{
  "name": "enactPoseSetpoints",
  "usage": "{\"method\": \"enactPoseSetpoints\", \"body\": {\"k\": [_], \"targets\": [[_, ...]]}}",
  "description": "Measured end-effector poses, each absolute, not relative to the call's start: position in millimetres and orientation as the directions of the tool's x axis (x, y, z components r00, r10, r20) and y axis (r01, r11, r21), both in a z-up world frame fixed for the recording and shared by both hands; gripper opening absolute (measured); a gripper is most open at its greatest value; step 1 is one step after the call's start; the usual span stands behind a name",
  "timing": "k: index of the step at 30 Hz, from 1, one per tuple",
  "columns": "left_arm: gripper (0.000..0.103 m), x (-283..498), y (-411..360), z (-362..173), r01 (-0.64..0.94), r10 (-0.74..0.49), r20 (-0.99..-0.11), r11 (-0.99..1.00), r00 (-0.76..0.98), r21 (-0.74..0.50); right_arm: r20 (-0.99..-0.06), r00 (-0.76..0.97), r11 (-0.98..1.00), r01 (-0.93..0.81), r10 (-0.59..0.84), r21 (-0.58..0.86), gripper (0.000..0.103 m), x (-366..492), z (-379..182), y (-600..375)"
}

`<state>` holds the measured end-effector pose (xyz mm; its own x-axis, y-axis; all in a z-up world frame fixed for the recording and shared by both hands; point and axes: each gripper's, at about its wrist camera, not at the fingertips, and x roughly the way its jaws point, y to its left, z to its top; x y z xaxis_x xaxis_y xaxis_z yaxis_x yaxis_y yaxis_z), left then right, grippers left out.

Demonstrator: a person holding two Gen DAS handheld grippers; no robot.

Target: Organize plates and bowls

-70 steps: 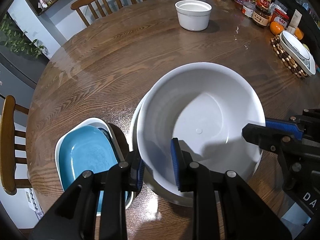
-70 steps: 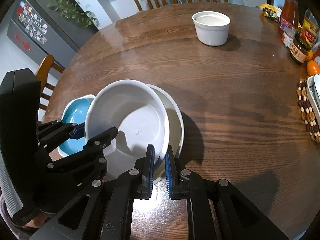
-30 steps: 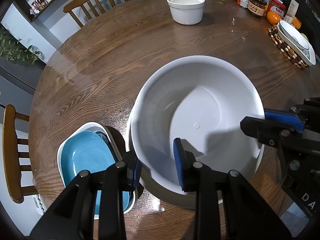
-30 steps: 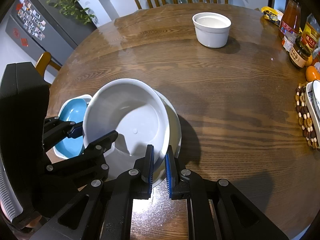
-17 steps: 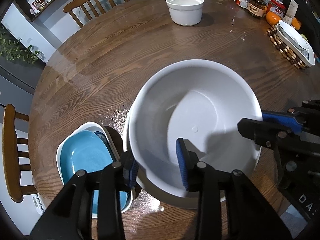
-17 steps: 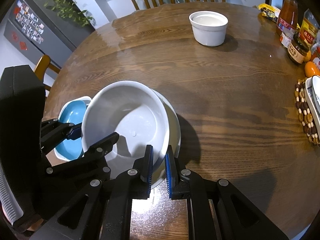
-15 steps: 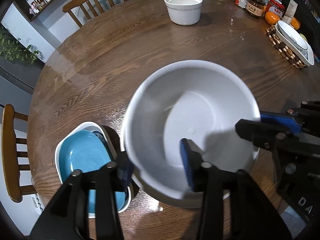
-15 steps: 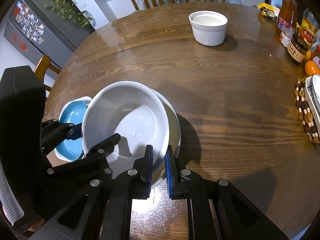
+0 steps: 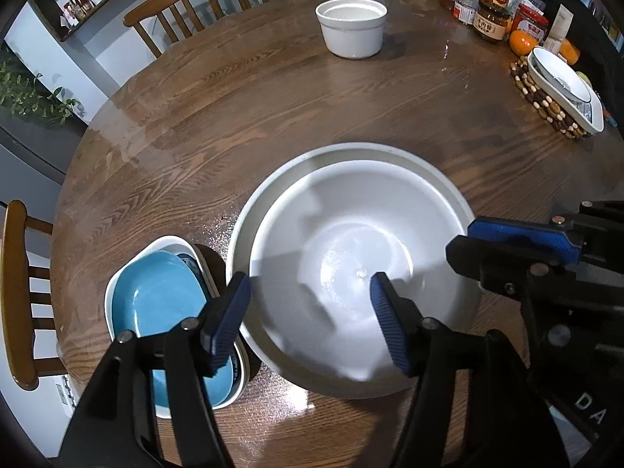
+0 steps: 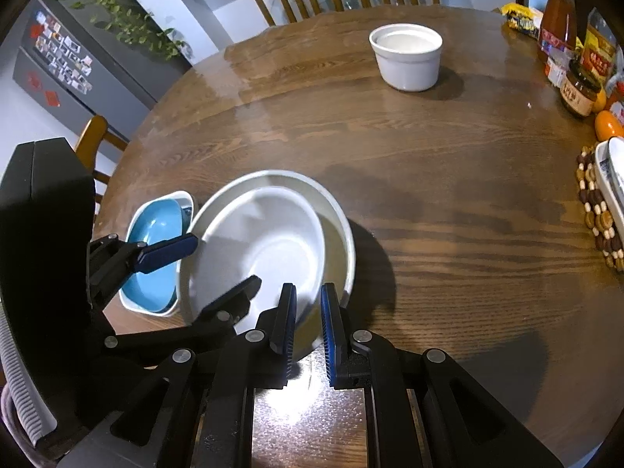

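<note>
A white bowl (image 9: pixel 351 257) rests nested inside a larger white bowl (image 9: pixel 353 154) near the front of the round wooden table (image 9: pixel 273 97). My left gripper (image 9: pixel 308 319) is open, its fingers astride the near rim and apart from it. My right gripper (image 10: pixel 308 321) is slightly open around the near rims of the nested bowls (image 10: pixel 269 241), with gaps on both sides. A blue dish (image 9: pixel 156 312) lies in a white dish (image 9: pixel 167 240) to the left. A white ramekin (image 9: pixel 351 27) stands at the far side.
Jars, bottles and oranges (image 9: pixel 487 7) crowd the far right edge. A white dish on a beaded trivet (image 9: pixel 561 85) sits at the right. Wooden chairs (image 9: pixel 175 4) stand behind the table and one at the left (image 9: pixel 15 292).
The white bowl was held above the larger bowl by both grippers and is now set down inside it. The left gripper has opened wide and the right has loosened from the rim.
</note>
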<state>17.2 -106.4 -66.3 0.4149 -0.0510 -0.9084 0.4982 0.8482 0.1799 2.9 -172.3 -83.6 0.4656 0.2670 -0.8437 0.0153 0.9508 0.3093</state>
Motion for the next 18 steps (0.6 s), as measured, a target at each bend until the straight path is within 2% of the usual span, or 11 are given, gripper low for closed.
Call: {"method": "enactPoseSetpoints", "body": {"k": [7,9,12,16,18], "targets": [[0.065,13,-104,-60,0.487,-0.056,-0.902,0.855,0.428,0.178,-0.826,0.497,0.948,0.021,0.265,0.317,0.012,-6,-74,-179],[0.068,12,-101,-57,0.48,-0.062,-0.9,0.86,0.432,0.172,-0.822,0.504,0.947,0.027,0.264,0.32,0.012,-8,-72,-183],[0.078,11,-99,-53,0.462,-0.063,-0.894,0.871,0.444,0.169,-0.819,0.512,0.945,0.04,0.26,0.325,0.012,-11,-71,-188],[0.079,8,-96,-46,0.445,-0.068,-0.886,0.881,0.459,0.162,-0.812,0.52,0.942,0.041,0.263,0.332,0.012,-16,-69,-194],[0.082,7,-96,-43,0.434,-0.071,-0.881,0.887,0.469,0.16,-0.808,0.525,0.942,0.031,0.269,0.334,0.013,-16,-67,-195]]}}
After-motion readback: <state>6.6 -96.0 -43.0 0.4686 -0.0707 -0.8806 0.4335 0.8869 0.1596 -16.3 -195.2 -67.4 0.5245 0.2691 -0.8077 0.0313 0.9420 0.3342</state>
